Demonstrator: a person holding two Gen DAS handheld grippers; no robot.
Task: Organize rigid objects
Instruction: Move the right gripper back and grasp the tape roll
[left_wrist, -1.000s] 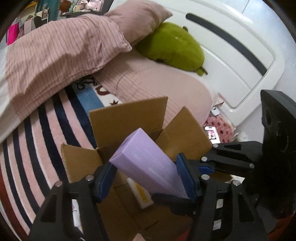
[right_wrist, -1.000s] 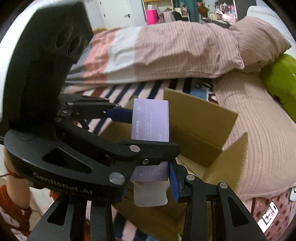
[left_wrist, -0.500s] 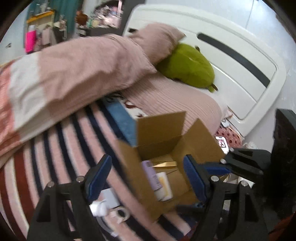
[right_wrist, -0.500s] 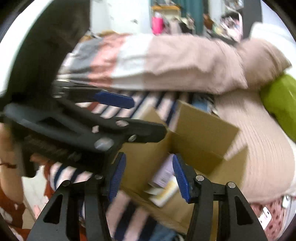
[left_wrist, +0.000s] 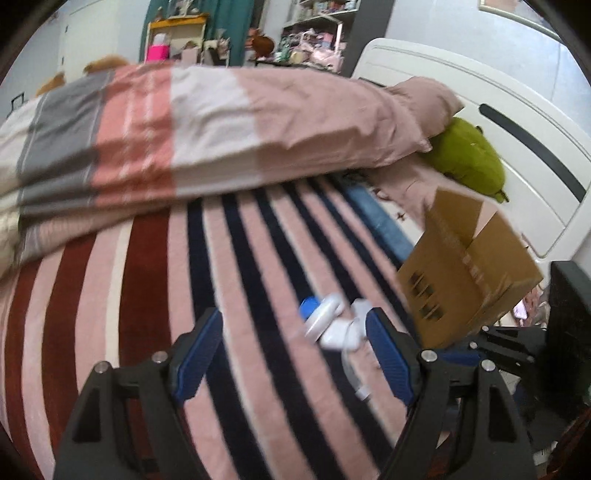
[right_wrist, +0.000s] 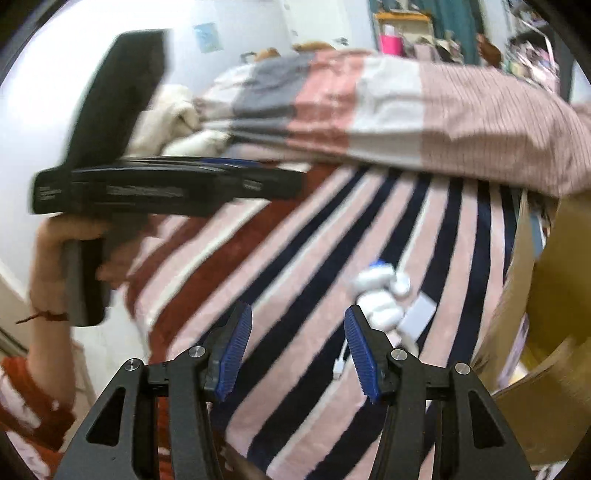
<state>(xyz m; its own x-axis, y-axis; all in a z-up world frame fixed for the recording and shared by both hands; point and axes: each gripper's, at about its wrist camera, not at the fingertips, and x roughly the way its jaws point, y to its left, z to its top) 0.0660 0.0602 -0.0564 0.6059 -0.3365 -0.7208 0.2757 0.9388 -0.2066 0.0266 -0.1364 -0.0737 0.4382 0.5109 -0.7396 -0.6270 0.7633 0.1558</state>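
My left gripper (left_wrist: 293, 325) is open and empty, low over the striped blanket. Just beyond its right finger lies a blurred cluster of small white items (left_wrist: 332, 325), one with a blue cap, and a white cable (left_wrist: 354, 373). The open cardboard box (left_wrist: 469, 266) stands to the right. My right gripper (right_wrist: 297, 314) is also open with nothing between its pads. The same white items (right_wrist: 380, 291) and a small pale card (right_wrist: 419, 314) lie just right of it, beside the box (right_wrist: 546, 295). A hand holds the left gripper's body (right_wrist: 147, 184) at upper left.
A striped pink, navy and dark red blanket (left_wrist: 221, 277) covers the bed. A folded duvet (left_wrist: 203, 129) lies across the back, with a pillow (left_wrist: 424, 96) and a green plush (left_wrist: 465, 158) by the white headboard (left_wrist: 535, 122). Cluttered shelves (left_wrist: 314, 29) stand behind.
The purple box, held between both grippers over the cardboard box, was let go and dropped inside. Both grippers opened and swung left, away from the box, out over the striped blanket.
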